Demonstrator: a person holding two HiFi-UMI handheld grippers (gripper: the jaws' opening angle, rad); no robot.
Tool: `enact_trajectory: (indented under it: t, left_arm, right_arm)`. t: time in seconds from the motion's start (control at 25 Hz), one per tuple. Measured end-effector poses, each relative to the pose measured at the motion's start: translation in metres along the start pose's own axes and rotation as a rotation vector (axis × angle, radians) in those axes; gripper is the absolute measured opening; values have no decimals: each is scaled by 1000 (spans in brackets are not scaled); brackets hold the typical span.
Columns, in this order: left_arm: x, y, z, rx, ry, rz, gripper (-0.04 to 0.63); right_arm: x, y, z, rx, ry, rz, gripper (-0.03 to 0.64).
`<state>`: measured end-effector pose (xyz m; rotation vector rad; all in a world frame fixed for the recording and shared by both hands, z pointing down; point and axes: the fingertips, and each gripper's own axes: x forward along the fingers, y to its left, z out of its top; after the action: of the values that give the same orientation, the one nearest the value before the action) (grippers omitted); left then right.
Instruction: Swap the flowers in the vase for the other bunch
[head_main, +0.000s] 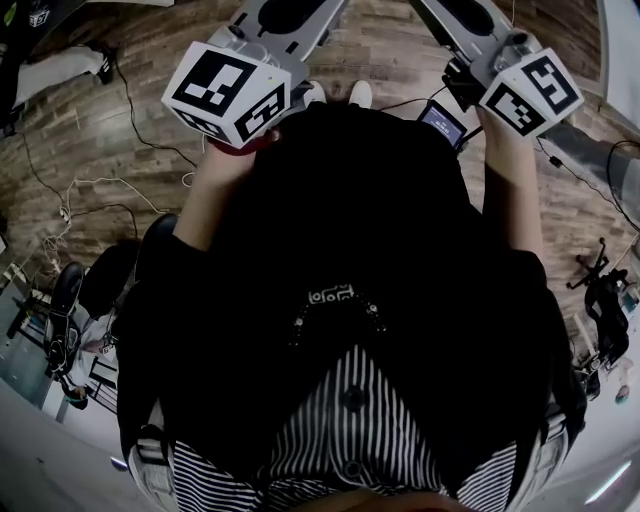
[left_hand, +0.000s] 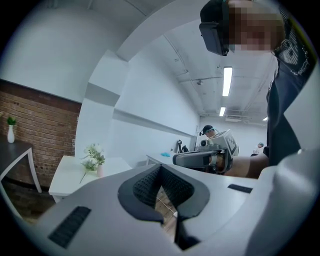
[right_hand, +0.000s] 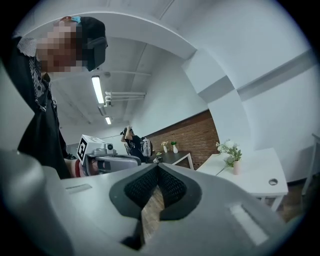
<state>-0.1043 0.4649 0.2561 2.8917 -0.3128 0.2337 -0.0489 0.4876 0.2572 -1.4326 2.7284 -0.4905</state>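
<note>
Far off in the left gripper view, a small pink vase (left_hand: 100, 170) with white flowers (left_hand: 93, 155) stands on a white table (left_hand: 65, 177). The right gripper view shows the same vase (right_hand: 235, 167) and flowers (right_hand: 229, 150) on that table (right_hand: 257, 175). A loose stem seems to lean out beside the vase, too small to tell. My left gripper (left_hand: 161, 192) is shut and empty. My right gripper (right_hand: 156, 192) is likewise shut with nothing between its pads. Both are held close in front of my body, their marker cubes (head_main: 228, 90) (head_main: 530, 92) high in the head view.
A dark table (right_hand: 172, 156) with small vases (right_hand: 174, 148) stands by the brick wall. The left gripper view also catches a white vase (left_hand: 11, 132) on a dark table. Other people (left_hand: 207, 132) stand farther back. Cables (head_main: 75, 195) trail over the wood floor.
</note>
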Motion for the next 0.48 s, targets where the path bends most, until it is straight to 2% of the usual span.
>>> enact_trajectory:
  t: [0.24,0.4,0.48]
  left_arm:
    - [18,-24,-18,5,61,-35,6]
    - [35,-36,-30,-60,84,-88,6]
    - [42,-38,-31,-72,86,-91,6]
  right_arm:
    - [-29,-16,-11,59,-56,-4,3]
    - [-44,-23,-12,91,-97,21,3]
    - [-50,-26,-8,94,-115,37,3]
